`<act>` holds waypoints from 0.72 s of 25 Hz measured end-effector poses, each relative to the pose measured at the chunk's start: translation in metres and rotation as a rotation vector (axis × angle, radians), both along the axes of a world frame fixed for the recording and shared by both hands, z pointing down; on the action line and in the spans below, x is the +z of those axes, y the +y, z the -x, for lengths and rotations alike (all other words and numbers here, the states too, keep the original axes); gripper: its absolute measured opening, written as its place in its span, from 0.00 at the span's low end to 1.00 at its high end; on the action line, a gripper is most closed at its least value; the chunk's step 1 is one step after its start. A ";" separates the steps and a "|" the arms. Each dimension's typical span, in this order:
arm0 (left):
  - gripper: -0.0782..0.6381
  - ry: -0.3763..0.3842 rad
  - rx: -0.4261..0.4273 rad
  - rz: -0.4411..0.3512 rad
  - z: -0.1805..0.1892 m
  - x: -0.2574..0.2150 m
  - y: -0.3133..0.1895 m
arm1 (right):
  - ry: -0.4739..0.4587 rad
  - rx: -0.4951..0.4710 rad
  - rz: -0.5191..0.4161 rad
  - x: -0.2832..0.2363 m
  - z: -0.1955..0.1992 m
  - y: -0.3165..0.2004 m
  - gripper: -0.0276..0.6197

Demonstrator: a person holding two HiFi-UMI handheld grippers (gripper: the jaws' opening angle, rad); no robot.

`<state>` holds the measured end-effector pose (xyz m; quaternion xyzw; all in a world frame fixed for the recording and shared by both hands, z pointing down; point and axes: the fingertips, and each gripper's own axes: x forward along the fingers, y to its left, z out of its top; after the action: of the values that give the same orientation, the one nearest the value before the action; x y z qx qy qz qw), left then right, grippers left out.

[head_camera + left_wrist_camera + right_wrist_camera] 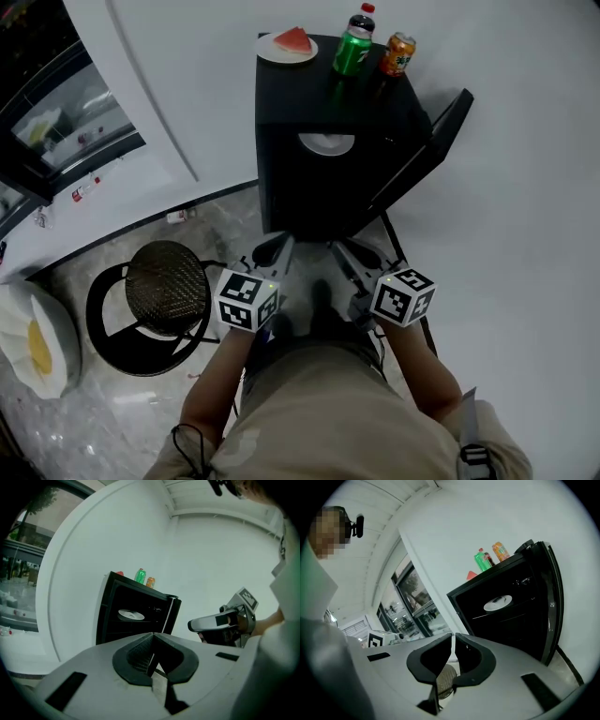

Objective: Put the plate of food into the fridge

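A white plate (281, 50) with a red watermelon slice (293, 40) sits on top of the black mini fridge (309, 187), at its far left corner. The fridge door (439, 131) is swung open to the right. Inside, on a shelf, lies an empty white plate (327, 143), also seen as the white plate (131, 615) in the left gripper view and the white plate (498, 603) in the right gripper view. My left gripper (272, 249) and right gripper (340, 251) hang side by side close to my body, short of the fridge front. Both are shut with nothing between the jaws.
A green bottle (353, 53), a dark cola bottle (363, 21) and an orange can (398, 53) stand on the fridge top beside the plate. A round black stool (167, 277) stands to my left on the floor. A white and yellow flower-shaped object (33, 342) lies far left.
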<state>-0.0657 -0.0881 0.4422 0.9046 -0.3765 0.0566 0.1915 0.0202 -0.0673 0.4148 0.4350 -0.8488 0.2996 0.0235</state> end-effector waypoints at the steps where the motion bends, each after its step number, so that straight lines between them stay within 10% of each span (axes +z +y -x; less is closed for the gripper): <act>1: 0.12 -0.002 0.009 -0.001 -0.002 0.000 0.002 | -0.001 0.012 0.000 0.000 -0.003 0.002 0.10; 18: 0.12 -0.053 0.039 -0.053 -0.052 -0.025 0.020 | -0.030 0.051 -0.061 -0.019 -0.058 0.021 0.09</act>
<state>-0.0134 -0.0683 0.4176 0.9147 -0.3651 0.0743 0.1565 0.0781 -0.0467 0.3963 0.4523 -0.8466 0.2804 -0.0102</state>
